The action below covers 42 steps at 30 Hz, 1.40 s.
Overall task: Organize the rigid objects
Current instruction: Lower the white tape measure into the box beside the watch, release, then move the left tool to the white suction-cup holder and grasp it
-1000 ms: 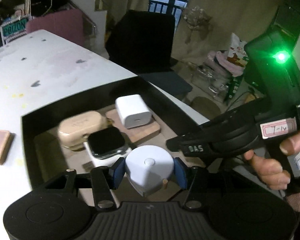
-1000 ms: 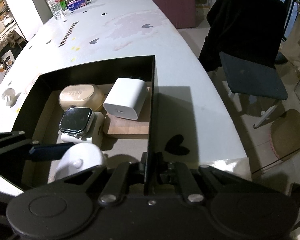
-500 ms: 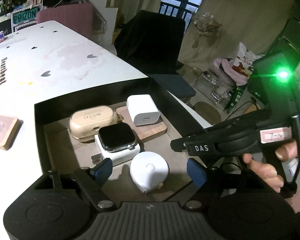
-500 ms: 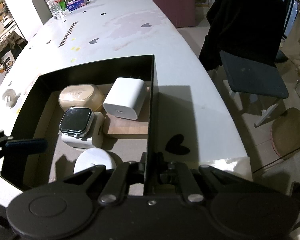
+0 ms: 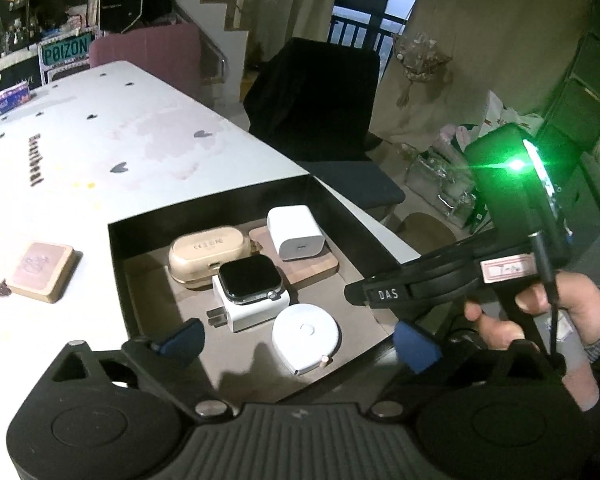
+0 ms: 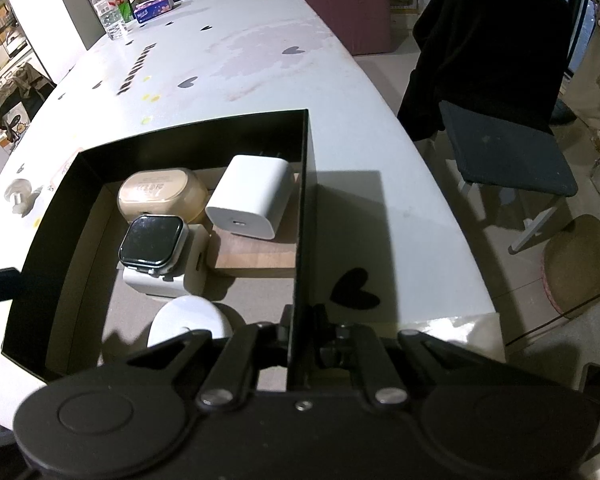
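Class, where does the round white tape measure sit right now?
In the left wrist view, the tape measure lies inside the black box, at its near end, just in front of the watch.

The room is dim. The white table [image 6: 260,52] looks bright and a bit washed out. A green light [image 5: 516,166] glares. The box [image 6: 306,200] throws a dark shadow. Edges bend round.
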{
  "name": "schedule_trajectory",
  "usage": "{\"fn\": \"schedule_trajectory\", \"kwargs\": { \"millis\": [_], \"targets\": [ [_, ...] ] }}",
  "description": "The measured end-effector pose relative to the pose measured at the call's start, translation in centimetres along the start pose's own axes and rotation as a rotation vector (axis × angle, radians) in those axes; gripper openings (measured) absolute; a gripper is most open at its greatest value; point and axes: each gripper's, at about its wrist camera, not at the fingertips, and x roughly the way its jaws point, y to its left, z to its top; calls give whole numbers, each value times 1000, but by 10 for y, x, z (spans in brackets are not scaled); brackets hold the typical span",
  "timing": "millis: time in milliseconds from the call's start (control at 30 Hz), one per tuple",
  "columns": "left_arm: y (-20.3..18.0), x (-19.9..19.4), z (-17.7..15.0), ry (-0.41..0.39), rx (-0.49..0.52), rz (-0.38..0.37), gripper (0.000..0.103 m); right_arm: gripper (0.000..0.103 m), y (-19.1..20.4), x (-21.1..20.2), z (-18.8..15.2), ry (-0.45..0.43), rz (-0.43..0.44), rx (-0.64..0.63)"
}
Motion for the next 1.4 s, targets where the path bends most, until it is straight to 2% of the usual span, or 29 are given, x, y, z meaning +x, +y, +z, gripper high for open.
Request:
{"fn": "schedule_trajectory", "kwargs": {
  "millis": [367,600,733,867,933,1033,1167,1233,1300,1400],
  "targets": [
    [5,-26,-11,-56,-17,69,103,9,0,1,-1,0,-1,-2],
    [39,-51,-29,-109,-95,179,103,9,1,1,-1,0,-2,-4],
    [69,-66,-41,-134,-175,235,103,9,2,1,-1,1,-7,-9],
    [100,-75,-52,-155,-277,336,103,9,2,1,-1,1,-7,-9],
    [117,-77,-57,-167,-322,359,103,9,3,1,-1,1,-9,-11],
    [145,-75,-61,-190,-389,409,103,8,4,1,-1,0,-13,-15],
    [185,-62,-63,-236,-483,511,103,8,5,1,-1,0,-16,-18],
    [205,-54,-61,-252,-568,544,100,8,6,1,-1,0,-18,-18],
    [221,-44,-58,-273,-635,570,85,8,6,1,-1,0,-18,-19],
    [239,-29,-49,-305,-694,585,75,8,6,1,-1,1,-18,-19]
  ]
}}
